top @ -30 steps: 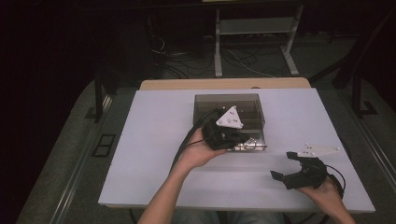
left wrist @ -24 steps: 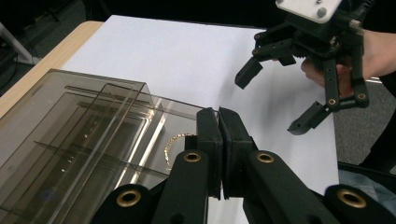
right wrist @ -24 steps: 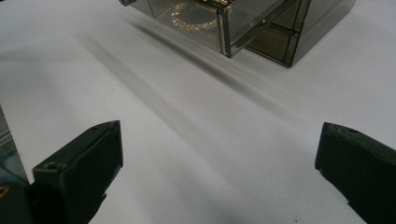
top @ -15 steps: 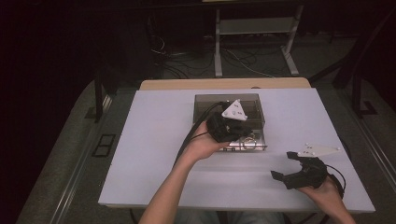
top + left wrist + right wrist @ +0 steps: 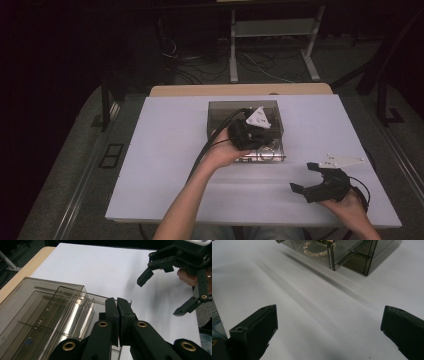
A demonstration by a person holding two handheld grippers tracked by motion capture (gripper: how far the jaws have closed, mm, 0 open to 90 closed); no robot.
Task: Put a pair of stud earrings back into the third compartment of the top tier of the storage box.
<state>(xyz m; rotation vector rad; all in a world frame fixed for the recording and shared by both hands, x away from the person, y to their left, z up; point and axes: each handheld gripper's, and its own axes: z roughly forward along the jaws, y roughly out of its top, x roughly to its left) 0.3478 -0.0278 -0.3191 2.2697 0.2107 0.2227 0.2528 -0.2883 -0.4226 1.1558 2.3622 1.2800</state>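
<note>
A smoky clear plastic box stands at the middle of the white table top. Its drawer is pulled out toward the person. Something glittery and gold lies in the drawer. My left gripper hovers over the box's front and the drawer; in the left gripper view its jaws are pressed together with nothing seen between them. My right gripper rests near the front right of the table, open and holding nothing, its jaws wide apart and pointing at the box.
A wooden table edge shows behind the white top. Beyond it the floor holds cables and a white stand. The right gripper also appears far off in the left gripper view, over bare white surface.
The left hand has carried its shut gripper a little to the right and farther over the box. The right gripper has stayed where it was.
</note>
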